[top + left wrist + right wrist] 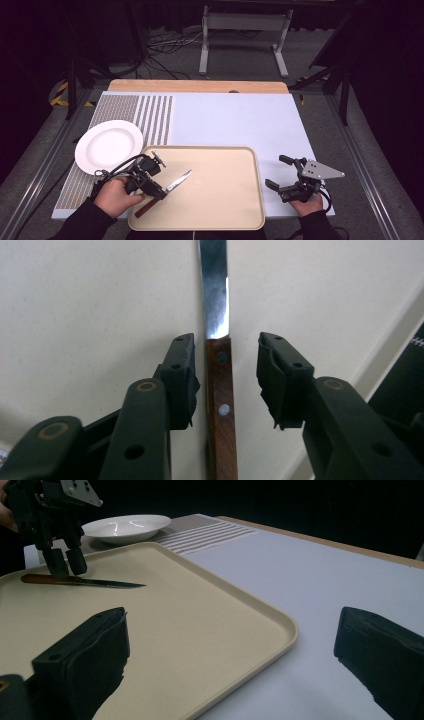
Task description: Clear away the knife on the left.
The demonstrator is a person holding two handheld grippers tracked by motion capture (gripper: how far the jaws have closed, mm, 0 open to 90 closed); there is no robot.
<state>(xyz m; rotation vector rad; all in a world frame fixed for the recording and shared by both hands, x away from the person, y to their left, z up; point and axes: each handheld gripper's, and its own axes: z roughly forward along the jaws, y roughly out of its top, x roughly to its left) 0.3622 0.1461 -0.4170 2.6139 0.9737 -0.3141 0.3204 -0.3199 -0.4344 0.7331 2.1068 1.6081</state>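
Left gripper (159,192): near left, over the tray's near-left part; jaws parted on either side of the knife's handle, a gap showing on both sides in the left gripper view, gripping nothing.
Knife (165,193): flat on the tray, brown wooden handle (221,410) toward the near edge, blade (215,287) pointing away to the right.
Right gripper (282,174): near right, over the pale mat just right of the tray; jaws wide apart, empty.
Tray (225,200): beige, at the table's near middle.
Plate (109,146): white, empty, far left of the tray, touching its corner.
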